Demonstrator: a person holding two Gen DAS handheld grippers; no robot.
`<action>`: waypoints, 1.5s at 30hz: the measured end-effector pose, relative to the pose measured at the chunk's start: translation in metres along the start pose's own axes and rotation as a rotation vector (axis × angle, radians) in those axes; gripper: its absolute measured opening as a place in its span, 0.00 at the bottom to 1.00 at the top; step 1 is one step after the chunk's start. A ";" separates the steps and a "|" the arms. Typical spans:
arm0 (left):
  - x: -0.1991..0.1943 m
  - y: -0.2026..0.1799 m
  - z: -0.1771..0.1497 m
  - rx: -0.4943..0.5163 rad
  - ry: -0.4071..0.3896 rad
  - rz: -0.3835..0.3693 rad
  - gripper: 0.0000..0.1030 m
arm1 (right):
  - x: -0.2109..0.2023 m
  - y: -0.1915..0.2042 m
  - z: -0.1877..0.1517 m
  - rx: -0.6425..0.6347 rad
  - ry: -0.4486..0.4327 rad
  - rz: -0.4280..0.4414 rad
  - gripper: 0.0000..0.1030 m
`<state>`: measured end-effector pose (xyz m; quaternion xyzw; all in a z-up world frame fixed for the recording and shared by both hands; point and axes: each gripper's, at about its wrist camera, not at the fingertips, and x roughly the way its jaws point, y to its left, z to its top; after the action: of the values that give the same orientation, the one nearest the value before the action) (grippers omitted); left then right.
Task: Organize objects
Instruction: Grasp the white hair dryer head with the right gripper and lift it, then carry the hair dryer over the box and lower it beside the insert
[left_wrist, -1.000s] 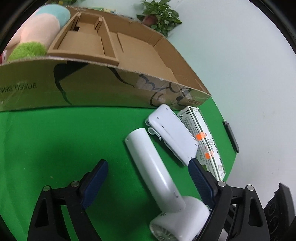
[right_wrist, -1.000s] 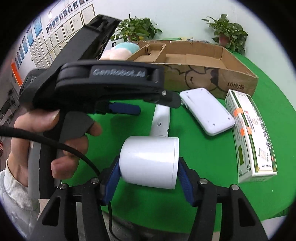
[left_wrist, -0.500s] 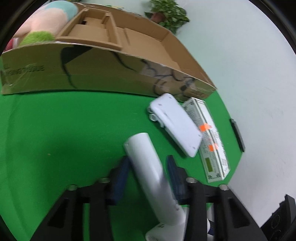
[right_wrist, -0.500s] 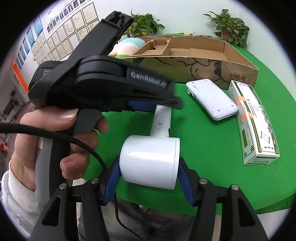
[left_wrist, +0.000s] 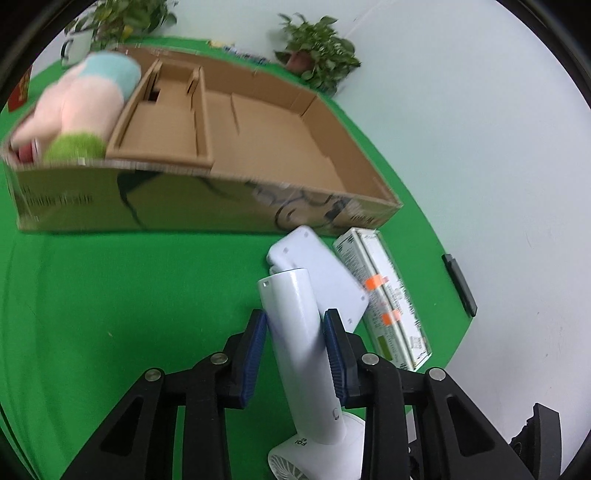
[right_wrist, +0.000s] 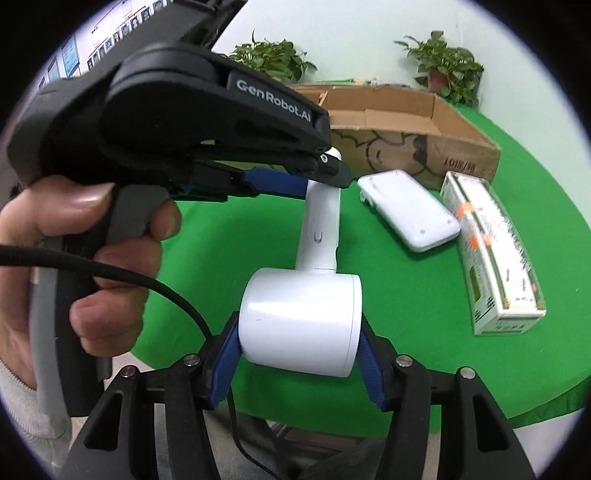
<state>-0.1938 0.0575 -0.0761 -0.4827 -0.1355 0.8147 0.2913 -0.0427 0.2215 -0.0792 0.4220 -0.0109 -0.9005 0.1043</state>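
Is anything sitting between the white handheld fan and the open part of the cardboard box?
Nothing visible blocks it. From the fan to the cardboard box there is bare green cloth, then the box's near wall to clear. The white device lies off to the right.

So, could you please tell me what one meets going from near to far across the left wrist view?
left gripper closing on the fan handle → flat white device → cardboard box → potted plant.
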 end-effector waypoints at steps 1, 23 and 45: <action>-0.004 -0.003 0.002 0.004 -0.010 0.000 0.29 | -0.003 0.001 0.002 -0.004 -0.015 -0.001 0.55; -0.067 -0.103 0.098 0.237 -0.183 -0.011 0.28 | -0.041 -0.018 0.081 -0.021 -0.267 -0.079 0.54; -0.086 -0.110 0.225 0.256 -0.260 0.081 0.28 | 0.006 -0.039 0.203 -0.057 -0.299 -0.064 0.52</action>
<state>-0.3195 0.1064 0.1524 -0.3375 -0.0474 0.8919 0.2974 -0.2080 0.2446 0.0423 0.2801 0.0128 -0.9561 0.0848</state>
